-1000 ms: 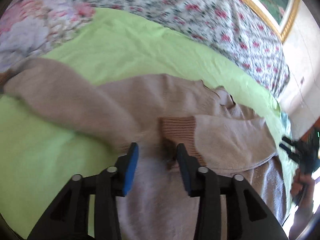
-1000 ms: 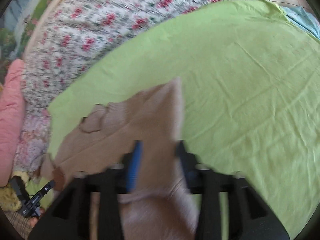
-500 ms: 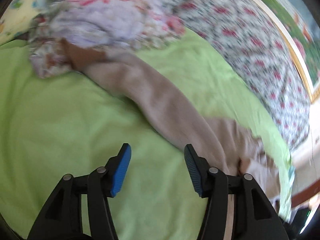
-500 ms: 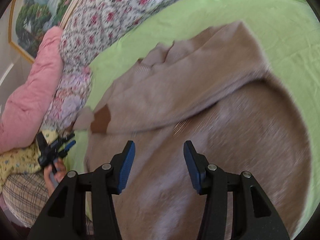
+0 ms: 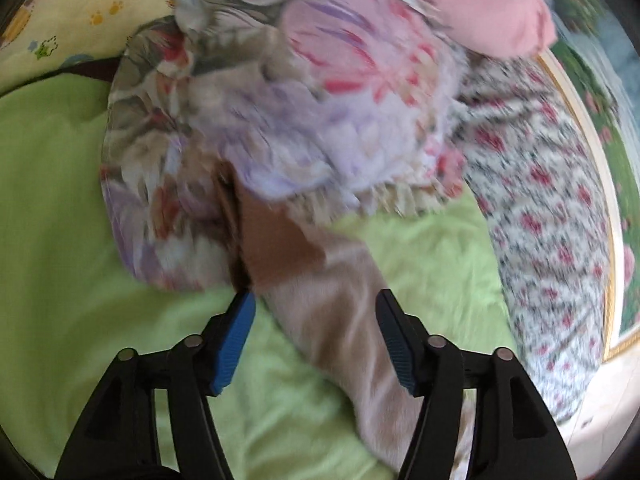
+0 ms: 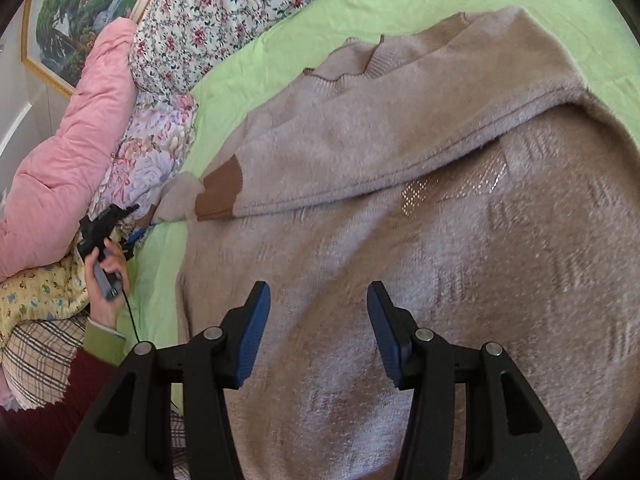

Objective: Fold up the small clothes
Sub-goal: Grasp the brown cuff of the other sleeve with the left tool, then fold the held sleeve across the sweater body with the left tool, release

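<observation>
A beige knit sweater (image 6: 400,208) lies on the green sheet (image 6: 320,32). One sleeve is folded across its body, its brown cuff (image 6: 218,192) near the sweater's left edge. My right gripper (image 6: 318,292) hovers open over the sweater's body with nothing pinched. The other sleeve (image 5: 340,320) stretches out toward a floral quilt, its brown cuff (image 5: 280,252) just ahead of my left gripper (image 5: 314,300). Its jaws are opening; the sleeve lies between them, and the pads do not press on it. In the right wrist view a hand holds the left gripper (image 6: 134,224) at the bed's left side.
A lilac floral quilt (image 5: 280,120) and a pink duvet (image 6: 68,152) are heaped at the sleeve's end. A rose-print cover (image 5: 552,240) and a framed picture (image 6: 76,16) run along the far side. A yellow printed cloth (image 5: 60,12) lies to the left.
My left gripper swung away from the folded cuff on the sweater's body, along the outstretched sleeve to its cuff, and its jaws widened. The right view shifted onto the sweater's body.
</observation>
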Motion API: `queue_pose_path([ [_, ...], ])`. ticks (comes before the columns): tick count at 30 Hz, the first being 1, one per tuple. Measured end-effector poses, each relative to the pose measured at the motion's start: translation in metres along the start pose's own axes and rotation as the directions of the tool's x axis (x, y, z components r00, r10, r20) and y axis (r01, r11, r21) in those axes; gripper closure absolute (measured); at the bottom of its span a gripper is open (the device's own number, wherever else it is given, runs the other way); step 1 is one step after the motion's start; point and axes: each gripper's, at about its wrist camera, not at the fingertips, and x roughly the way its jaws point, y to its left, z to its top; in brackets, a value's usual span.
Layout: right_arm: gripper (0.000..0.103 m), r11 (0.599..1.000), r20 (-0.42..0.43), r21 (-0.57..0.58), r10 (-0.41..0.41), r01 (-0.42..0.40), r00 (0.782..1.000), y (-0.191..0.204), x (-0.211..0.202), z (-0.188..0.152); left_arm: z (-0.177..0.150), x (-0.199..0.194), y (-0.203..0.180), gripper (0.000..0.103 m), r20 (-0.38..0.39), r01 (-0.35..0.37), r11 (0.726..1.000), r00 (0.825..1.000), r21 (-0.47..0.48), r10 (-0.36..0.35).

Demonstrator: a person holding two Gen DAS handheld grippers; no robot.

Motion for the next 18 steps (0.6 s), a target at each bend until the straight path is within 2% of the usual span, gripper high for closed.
queue_pose_path([
  [4,0.051,1.0,-0.009,0.004,-0.003,0.003,1.0,-0.001,0.006,0.001,0.015,0.019,0.004,0.042,-0.002,-0.07,0.998,0.998,-0.01,0.07],
  [5,0.051,1.0,-0.009,0.005,-0.004,0.004,1.0,0.0,0.007,0.001,0.016,0.021,0.004,0.053,0.0,-0.081,0.997,0.997,-0.004,0.081],
  [6,0.051,1.0,-0.009,0.004,-0.003,0.003,1.0,0.0,0.008,0.002,0.018,0.023,0.002,0.078,0.01,-0.09,0.996,0.996,0.008,0.09],
  [7,0.051,1.0,-0.009,0.003,-0.003,0.003,1.0,0.0,0.008,0.003,0.019,0.025,0.0,0.092,0.013,-0.091,0.996,0.996,0.024,0.091],
  [8,0.051,1.0,-0.007,0.001,-0.006,0.006,1.0,0.0,0.008,0.004,0.02,0.026,-0.002,0.101,0.012,-0.086,0.996,0.996,0.038,0.086],
  [11,0.051,1.0,0.0,0.005,-0.009,0.009,1.0,-0.002,0.007,0.004,0.012,0.013,-0.014,0.103,0.055,-0.069,0.994,0.996,0.087,0.065],
  [14,0.051,1.0,0.008,0.013,-0.007,0.007,1.0,-0.003,0.007,0.004,-0.004,-0.015,-0.041,0.103,0.085,0.001,0.986,0.996,0.169,-0.016],
  [16,0.051,1.0,0.011,0.021,0.002,-0.002,1.0,-0.004,0.006,0.002,-0.017,-0.031,-0.062,0.103,0.091,0.051,0.972,0.993,0.227,-0.074],
  [18,0.051,1.0,0.016,0.025,0.007,-0.007,1.0,-0.004,0.004,0.001,-0.037,-0.052,-0.096,0.103,0.081,0.116,0.942,0.986,0.315,-0.149],
])
